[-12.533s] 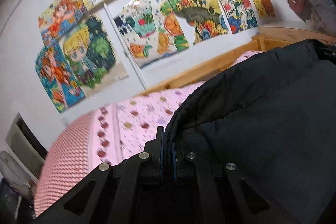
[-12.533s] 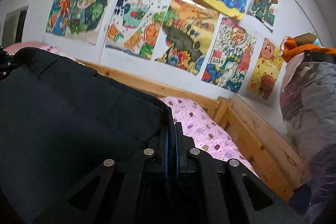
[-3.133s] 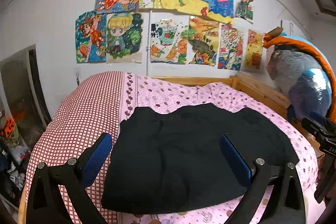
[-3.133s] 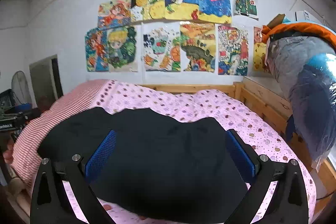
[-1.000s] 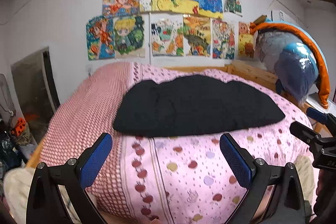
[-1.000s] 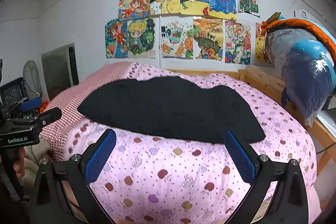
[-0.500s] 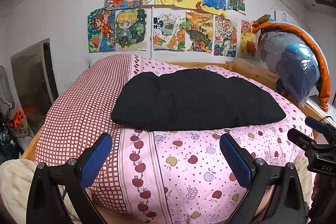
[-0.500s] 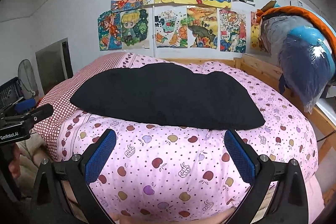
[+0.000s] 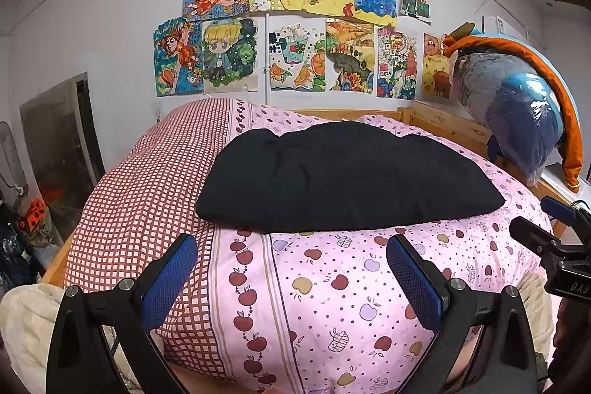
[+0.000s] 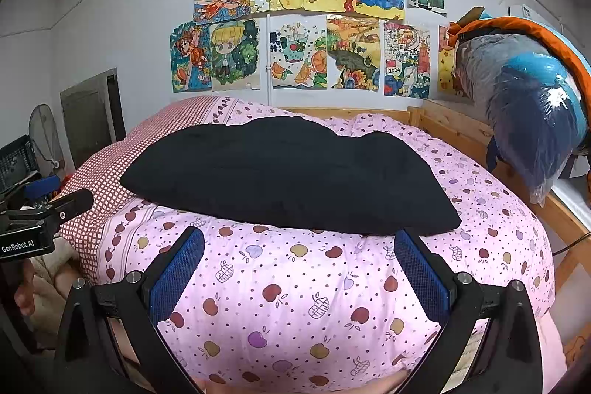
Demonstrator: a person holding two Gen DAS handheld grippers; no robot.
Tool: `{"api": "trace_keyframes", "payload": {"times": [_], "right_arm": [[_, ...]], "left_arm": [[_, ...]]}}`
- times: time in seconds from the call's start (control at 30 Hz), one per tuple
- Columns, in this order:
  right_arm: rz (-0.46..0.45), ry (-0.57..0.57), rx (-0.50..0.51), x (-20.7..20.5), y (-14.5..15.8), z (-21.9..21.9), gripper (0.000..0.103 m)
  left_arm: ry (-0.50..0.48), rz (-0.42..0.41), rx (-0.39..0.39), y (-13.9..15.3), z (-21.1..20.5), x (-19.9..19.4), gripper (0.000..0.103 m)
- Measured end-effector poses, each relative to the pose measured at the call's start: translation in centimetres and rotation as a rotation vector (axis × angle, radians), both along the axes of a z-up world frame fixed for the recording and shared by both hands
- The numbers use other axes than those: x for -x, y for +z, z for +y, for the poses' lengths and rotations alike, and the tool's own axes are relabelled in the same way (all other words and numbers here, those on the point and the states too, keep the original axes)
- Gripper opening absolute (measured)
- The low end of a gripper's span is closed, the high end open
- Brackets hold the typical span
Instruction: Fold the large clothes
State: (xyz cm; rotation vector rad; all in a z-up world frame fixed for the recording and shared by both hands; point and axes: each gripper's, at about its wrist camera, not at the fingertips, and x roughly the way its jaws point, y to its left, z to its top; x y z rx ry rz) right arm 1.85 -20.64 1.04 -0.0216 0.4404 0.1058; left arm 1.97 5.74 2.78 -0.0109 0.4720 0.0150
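Observation:
A black garment (image 9: 343, 176) lies folded flat on the pink apple-print bedspread (image 9: 332, 283); it also shows in the right wrist view (image 10: 288, 172). My left gripper (image 9: 291, 268) is open and empty, held back from the bed's near edge, well short of the garment. My right gripper (image 10: 299, 264) is open and empty, likewise back from the garment. The right gripper shows at the right edge of the left wrist view (image 9: 554, 246); the left gripper shows at the left edge of the right wrist view (image 10: 40, 213).
A red-checked part of the bedspread (image 9: 155, 172) lies to the left. A wooden bed frame (image 10: 454, 128) runs behind and right. A plastic-wrapped bundle (image 10: 524, 113) sits at the right. Drawings (image 9: 295, 24) cover the wall. A fan and crate (image 10: 22, 154) stand left.
Both grippers let go of the garment, opened, and drew back from the bed. In the last second they kept backing off slightly; the garment lies still.

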Motion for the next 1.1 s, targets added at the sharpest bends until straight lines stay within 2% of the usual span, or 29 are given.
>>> {"api": "trace_keyframes", "payload": {"times": [1.1], "right_arm": [[-0.008, -0.004, -0.001, 0.17, 0.62, -0.06, 0.101]], "left_arm": [[-0.002, -0.005, -0.009, 0.25, -0.04, 0.23, 0.103]]}}
